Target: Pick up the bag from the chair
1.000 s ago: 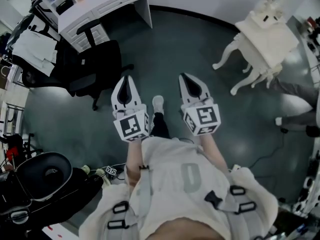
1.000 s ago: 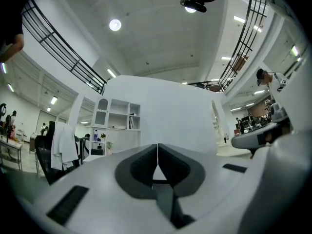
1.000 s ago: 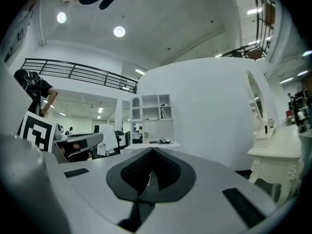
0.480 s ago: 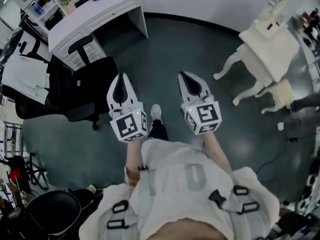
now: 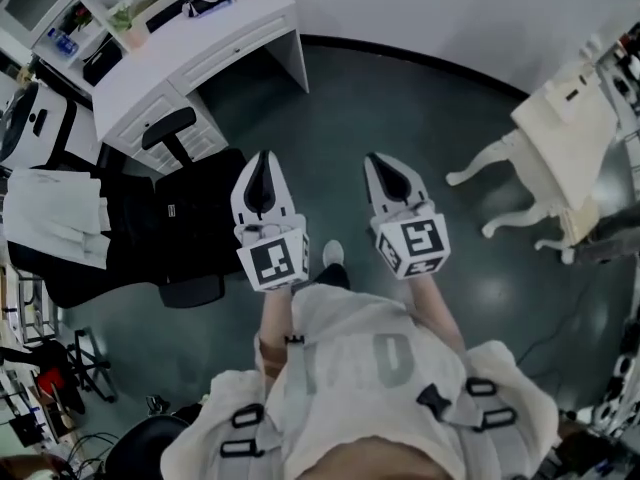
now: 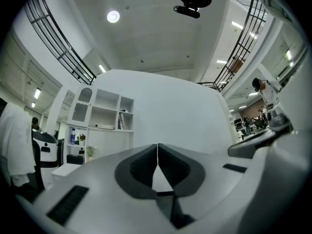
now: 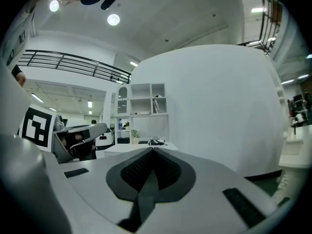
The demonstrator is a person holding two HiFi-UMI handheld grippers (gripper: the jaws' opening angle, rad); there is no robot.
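In the head view a black bag (image 5: 195, 223) lies slumped over a black office chair (image 5: 166, 128) at the left, in front of the white desk. My left gripper (image 5: 263, 156) hangs in the air just right of the bag, shut with nothing in it. My right gripper (image 5: 380, 160) is level with it further right over the dark floor, also shut and empty. In the left gripper view the left gripper (image 6: 157, 145) points at a white wall and shelves with its pads pressed together. The right gripper view likewise has the right gripper (image 7: 152, 149) with jaws together, and the bag is out of sight in both.
A white desk (image 5: 200, 38) with drawers stands behind the chair at the upper left. White cloth or papers (image 5: 50, 218) lie at the far left. A cream table with curved legs (image 5: 560, 138) is at the right. My own foot (image 5: 333, 255) is between the grippers.
The view has shifted toward the desk, and the chair with the bag now lies closer beside my left gripper. Both grippers stay shut and side by side.
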